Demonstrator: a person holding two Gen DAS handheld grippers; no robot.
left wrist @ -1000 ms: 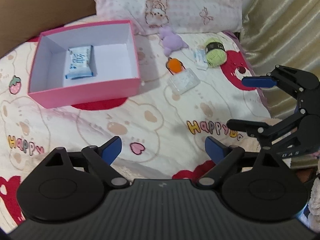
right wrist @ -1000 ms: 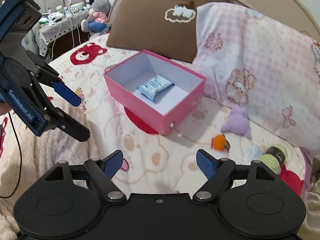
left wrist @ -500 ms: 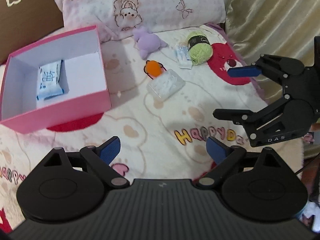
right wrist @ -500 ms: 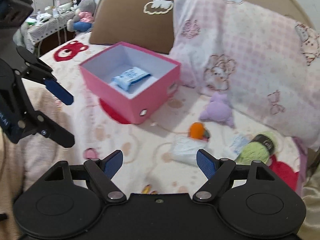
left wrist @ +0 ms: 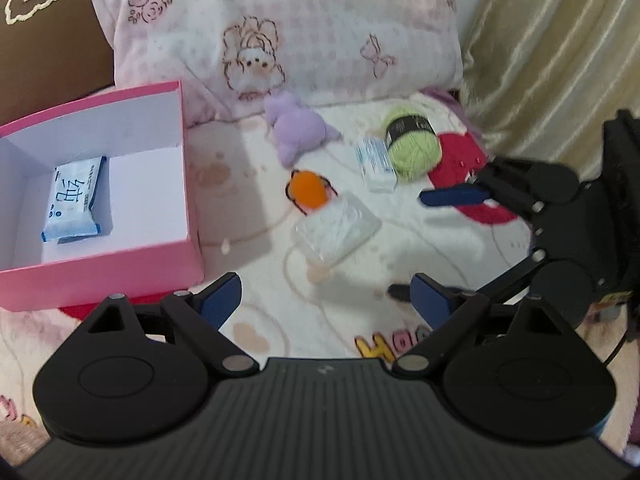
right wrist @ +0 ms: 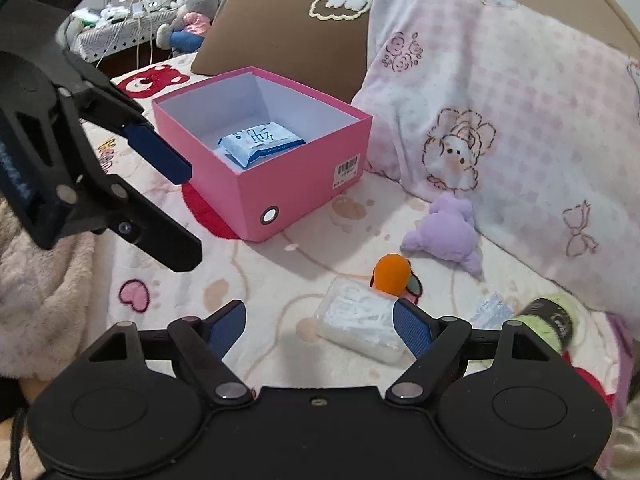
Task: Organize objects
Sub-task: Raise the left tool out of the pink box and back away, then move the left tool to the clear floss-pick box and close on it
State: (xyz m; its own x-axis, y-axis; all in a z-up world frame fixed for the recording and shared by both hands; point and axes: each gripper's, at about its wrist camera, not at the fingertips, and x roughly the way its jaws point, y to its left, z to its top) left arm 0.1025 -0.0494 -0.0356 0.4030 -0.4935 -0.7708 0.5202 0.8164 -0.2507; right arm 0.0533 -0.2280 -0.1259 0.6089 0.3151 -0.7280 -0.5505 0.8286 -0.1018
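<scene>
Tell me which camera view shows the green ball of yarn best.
The left wrist view: the round green ball of yarn with its dark paper band lies whole and unobstructed beside a small blue-white packet. In the right wrist view the yarn sits low at the right, partly hidden behind the right claw's body.

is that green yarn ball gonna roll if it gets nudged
Probably a little: the green yarn ball is a rounded skein lying on its side on soft bedding, which should damp rolling. It looks squashy and light. The small packet against it may block one side.
</scene>
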